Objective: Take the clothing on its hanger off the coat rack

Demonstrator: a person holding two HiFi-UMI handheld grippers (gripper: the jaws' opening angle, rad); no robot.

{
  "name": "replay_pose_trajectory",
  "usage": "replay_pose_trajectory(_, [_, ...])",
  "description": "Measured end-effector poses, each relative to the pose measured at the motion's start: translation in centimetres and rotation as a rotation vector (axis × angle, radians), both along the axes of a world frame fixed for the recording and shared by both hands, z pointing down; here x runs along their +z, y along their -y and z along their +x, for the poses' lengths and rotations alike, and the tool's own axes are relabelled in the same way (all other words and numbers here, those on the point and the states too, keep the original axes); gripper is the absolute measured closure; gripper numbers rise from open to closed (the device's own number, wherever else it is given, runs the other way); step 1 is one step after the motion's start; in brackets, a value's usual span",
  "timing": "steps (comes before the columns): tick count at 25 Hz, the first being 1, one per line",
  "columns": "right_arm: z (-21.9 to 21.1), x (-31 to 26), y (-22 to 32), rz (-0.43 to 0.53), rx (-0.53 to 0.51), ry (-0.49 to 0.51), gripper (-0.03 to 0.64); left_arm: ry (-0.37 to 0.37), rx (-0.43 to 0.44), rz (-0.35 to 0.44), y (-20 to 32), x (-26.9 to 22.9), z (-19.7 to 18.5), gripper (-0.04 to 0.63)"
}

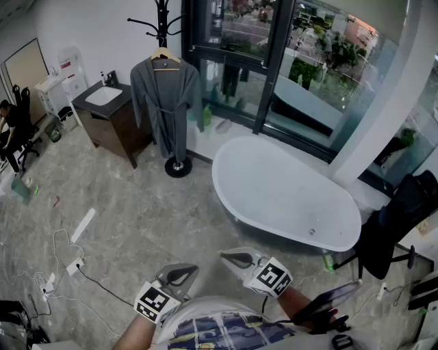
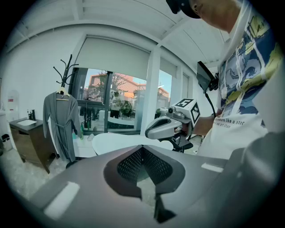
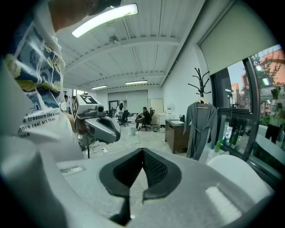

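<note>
Robe [image 1: 164, 102] on the rack, grey and full length, belt tied at the waist, shoulders spread over a wooden hanger [image 1: 164, 56]. That hanger hooks onto the black coat rack [image 1: 162, 20], whose curved arms rise above it and whose round base sits on the floor just under the hem. The rack stands against the window [image 1: 233, 61], between a dark cabinet [image 1: 113, 123] with a white sink on its top and the white bathtub [image 1: 287, 191]. A green bottle [image 1: 207, 116] sits on the sill just beside the robe.

Down at the near edge, both tools are close to the person's body and well apart from the rack. Left gripper [image 1: 190, 268]: jaws clenched, tips meeting, nothing between them, pointing across the marble floor toward the tub. Right gripper [image 1: 223, 257]: jaws likewise pressed together and empty, its marker cube facing up. The two sit near each other, tips angled inward, not touching. Each gripper view catches the other gripper in the air and the robe far off beyond it.

Cables [image 1: 68, 263] trail over the floor at the left, near a white strip. A black chair [image 1: 400, 219] stands right of the tub. Far left, a seated person [image 1: 12, 130] is at the room's edge.
</note>
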State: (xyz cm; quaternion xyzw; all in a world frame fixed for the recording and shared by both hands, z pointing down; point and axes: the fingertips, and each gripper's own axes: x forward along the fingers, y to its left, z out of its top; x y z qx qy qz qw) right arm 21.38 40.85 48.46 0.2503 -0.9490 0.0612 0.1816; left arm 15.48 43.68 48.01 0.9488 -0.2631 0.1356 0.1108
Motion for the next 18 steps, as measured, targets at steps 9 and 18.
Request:
replay_pose_trajectory(9, [-6.9, -0.5, 3.7, -0.003, 0.01, -0.016, 0.616, -0.028, -0.022, -0.003, 3.9, -1.1, -8.1, 0.594])
replay_pose_trajectory(18, [-12.1, 0.5, 6.8, -0.071, 0.018, 0.059, 0.595, -0.031, -0.065, -0.077, 6.7, 1.0, -13.8, 0.593])
